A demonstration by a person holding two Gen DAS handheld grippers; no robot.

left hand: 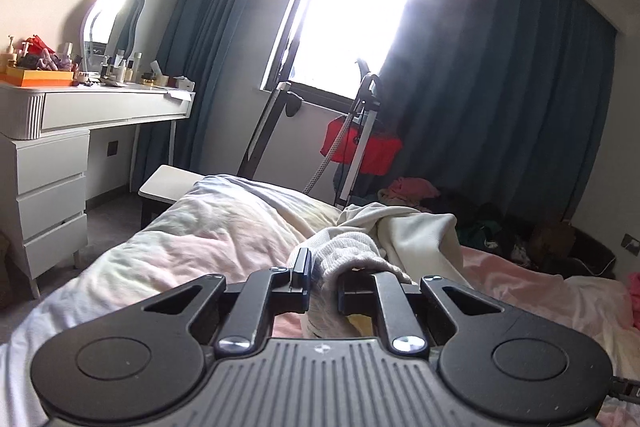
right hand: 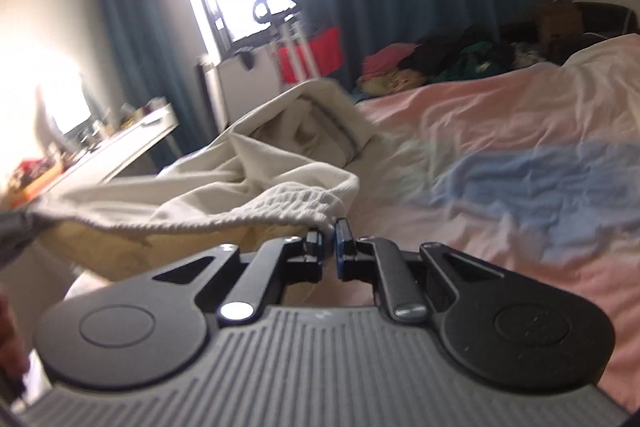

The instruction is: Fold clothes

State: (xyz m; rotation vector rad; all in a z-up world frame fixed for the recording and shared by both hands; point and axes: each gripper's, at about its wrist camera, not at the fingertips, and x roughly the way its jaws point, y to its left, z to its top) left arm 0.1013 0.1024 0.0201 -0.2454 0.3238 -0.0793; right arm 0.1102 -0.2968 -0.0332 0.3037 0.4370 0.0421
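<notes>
A cream garment [left hand: 416,231] with a ribbed waistband [left hand: 344,247] lies bunched on the pink bed sheet [left hand: 520,279]. My left gripper [left hand: 324,279] is shut on one end of that waistband, and cloth fills the gap between its pads. In the right wrist view the same garment [right hand: 260,155] hangs stretched to the left, lifted off the bed. My right gripper [right hand: 329,235] is shut on the corner of the ribbed band [right hand: 280,207]. The cloth's lower part is hidden behind both gripper bodies.
A white dressing table [left hand: 100,107] with bottles and a mirror stands on the left, with a stool [left hand: 168,183] beside the bed. A steamer stand with a red bag [left hand: 360,143] is by the window. A clothes pile [left hand: 460,203] lies on the far side. A blue patch [right hand: 540,179] marks the sheet.
</notes>
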